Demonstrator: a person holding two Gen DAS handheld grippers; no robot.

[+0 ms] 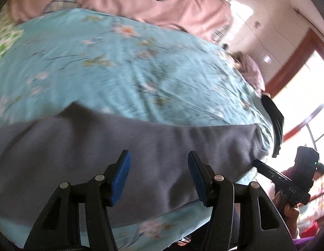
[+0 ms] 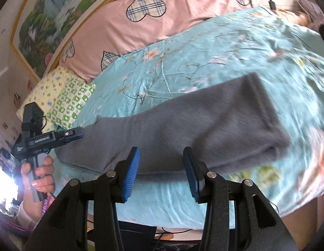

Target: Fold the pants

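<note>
The grey pants (image 2: pixel 183 129) lie flat in a long band on the light blue flowered bedsheet (image 2: pixel 203 50); they also show in the left wrist view (image 1: pixel 120 146). My left gripper (image 1: pixel 160 173) is open and empty, just above the middle of the pants. My right gripper (image 2: pixel 161 171) is open and empty over the near edge of the pants. The left gripper (image 2: pixel 78 135) shows in the right wrist view at the pants' left end; the right gripper (image 1: pixel 258 164) shows in the left wrist view at their right end.
A pink quilt with plaid hearts (image 2: pixel 141 21) lies along the far side of the bed. Patterned pillows (image 2: pixel 63 98) sit at the left. A black item (image 1: pixel 275 123) lies at the bed's right edge. The bed's near edge (image 2: pixel 172 219) is just below the grippers.
</note>
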